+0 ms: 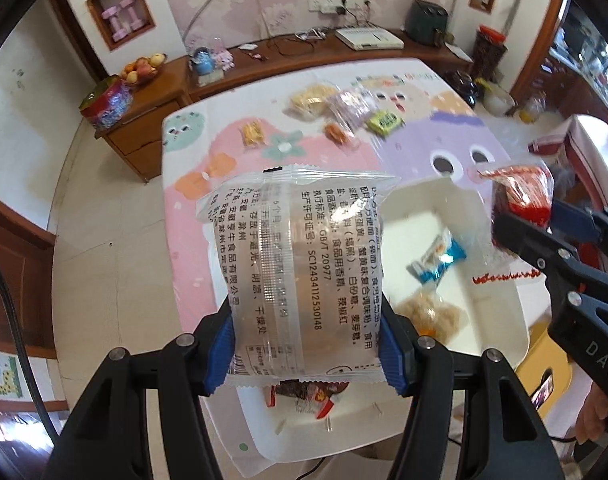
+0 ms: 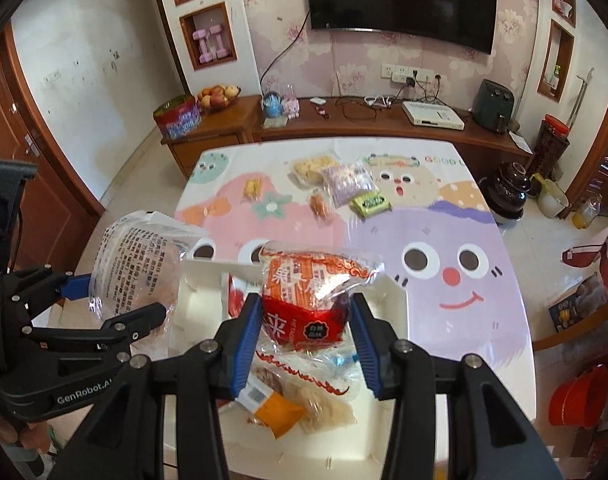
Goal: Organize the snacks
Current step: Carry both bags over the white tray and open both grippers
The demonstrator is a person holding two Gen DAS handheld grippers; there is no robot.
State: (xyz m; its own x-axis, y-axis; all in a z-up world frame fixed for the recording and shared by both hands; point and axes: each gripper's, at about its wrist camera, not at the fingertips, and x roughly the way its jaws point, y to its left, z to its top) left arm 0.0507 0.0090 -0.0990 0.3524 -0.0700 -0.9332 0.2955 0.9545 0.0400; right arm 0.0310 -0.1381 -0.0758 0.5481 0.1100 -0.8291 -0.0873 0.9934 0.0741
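My left gripper (image 1: 306, 344) is shut on a clear-wrapped round pastry (image 1: 300, 264) with black print, held above the near edge of a white box (image 1: 500, 312). The same pastry (image 2: 138, 264) and left gripper (image 2: 122, 304) show at the left of the right wrist view. My right gripper (image 2: 306, 332) is shut on a red-and-orange snack packet (image 2: 308, 300), over the white box (image 2: 396, 300). That packet (image 1: 522, 192) and the right gripper (image 1: 524, 228) appear at the right in the left wrist view. Inside the box lie a blue-white candy (image 1: 438, 262), a tan snack bag (image 1: 428, 314) and a red wrapper (image 1: 304, 394).
Several loose snacks lie at the far side of the cartoon tablecloth (image 2: 444, 240): a yellow packet (image 2: 312, 168), a purple packet (image 2: 348, 184), a green packet (image 2: 370, 202), and two small orange ones (image 2: 252, 190) (image 2: 320, 204). A wooden cabinet (image 2: 384, 124) stands behind the table. A red bucket (image 2: 580, 396) sits on the floor at right.
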